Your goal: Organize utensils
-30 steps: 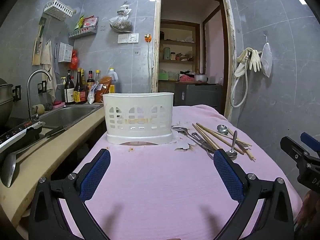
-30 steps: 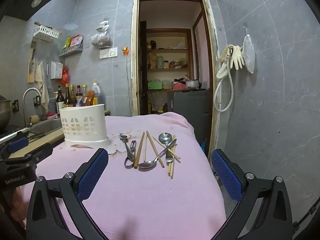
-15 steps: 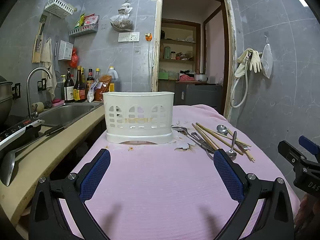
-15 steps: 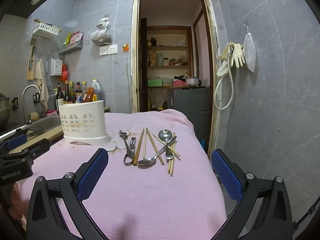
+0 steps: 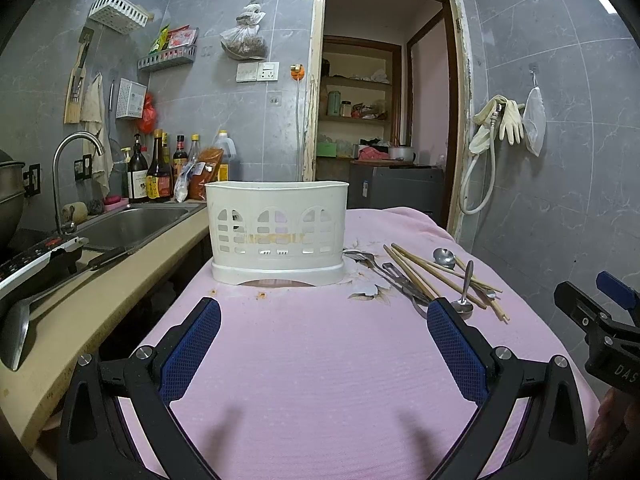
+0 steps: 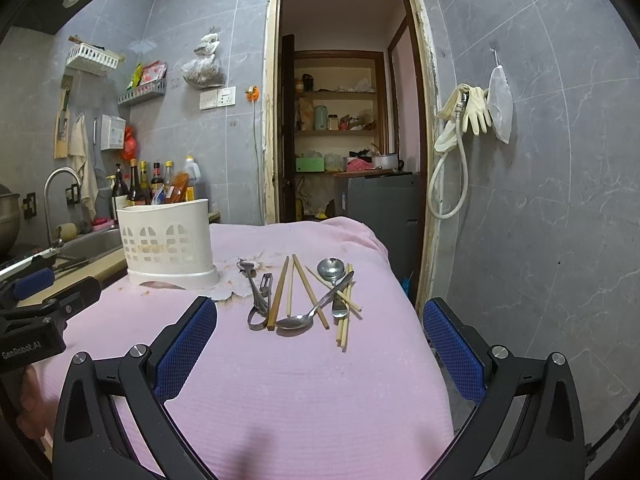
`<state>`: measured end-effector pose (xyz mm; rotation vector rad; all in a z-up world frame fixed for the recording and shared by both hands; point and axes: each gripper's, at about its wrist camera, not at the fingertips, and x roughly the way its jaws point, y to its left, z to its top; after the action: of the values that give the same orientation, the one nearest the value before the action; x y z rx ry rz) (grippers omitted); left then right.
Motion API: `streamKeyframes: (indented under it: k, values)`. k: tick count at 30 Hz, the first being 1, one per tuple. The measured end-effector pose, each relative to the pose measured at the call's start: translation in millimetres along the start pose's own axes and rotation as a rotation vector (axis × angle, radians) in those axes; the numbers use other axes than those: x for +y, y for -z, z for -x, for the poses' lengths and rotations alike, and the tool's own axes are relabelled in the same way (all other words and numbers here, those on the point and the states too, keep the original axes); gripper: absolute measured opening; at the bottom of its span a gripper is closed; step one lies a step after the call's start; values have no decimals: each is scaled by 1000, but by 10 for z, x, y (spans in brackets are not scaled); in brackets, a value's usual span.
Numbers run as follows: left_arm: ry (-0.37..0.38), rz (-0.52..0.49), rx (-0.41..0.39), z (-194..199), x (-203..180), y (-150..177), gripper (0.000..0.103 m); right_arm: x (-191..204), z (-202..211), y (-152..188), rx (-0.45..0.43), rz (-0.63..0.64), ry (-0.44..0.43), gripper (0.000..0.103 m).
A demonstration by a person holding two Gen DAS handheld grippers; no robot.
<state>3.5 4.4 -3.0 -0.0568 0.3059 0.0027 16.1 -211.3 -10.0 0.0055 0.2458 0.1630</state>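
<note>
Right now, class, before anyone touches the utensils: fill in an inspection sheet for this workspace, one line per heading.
Surface: pink cloth over the table, with brown stains and a torn patch beside the holder.
Job's things: white utensil holder upright, nothing seen sticking out of it; chopsticks, two spoons and metal peeler lying loose in a pile to its right.
Clutter: small crumbs in front of the holder.
Grippers: left hand-held gripper open and empty, facing the holder; right hand-held gripper open and empty, facing the pile.
Cables: nothing seen on the table.
Surroundings: sink, sauce bottles, open doorway, hanging gloves.
</note>
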Motion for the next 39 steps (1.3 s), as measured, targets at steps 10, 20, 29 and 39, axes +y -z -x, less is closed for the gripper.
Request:
streamKeyframes:
  k: [10, 20, 29, 39]
  values:
    - [-1, 0, 2, -11, -2, 9, 101, 9, -6, -4, 3, 2, 0, 103]
    - [0, 4, 5, -19, 7, 27, 101, 53, -18, 27, 4, 7, -2, 103]
    - [0, 5, 7, -17, 5, 40, 101, 71, -22, 35, 7, 8, -3, 103]
    - [1, 11, 15, -20, 19, 72, 101, 105, -25, 50, 11, 10, -5, 103]
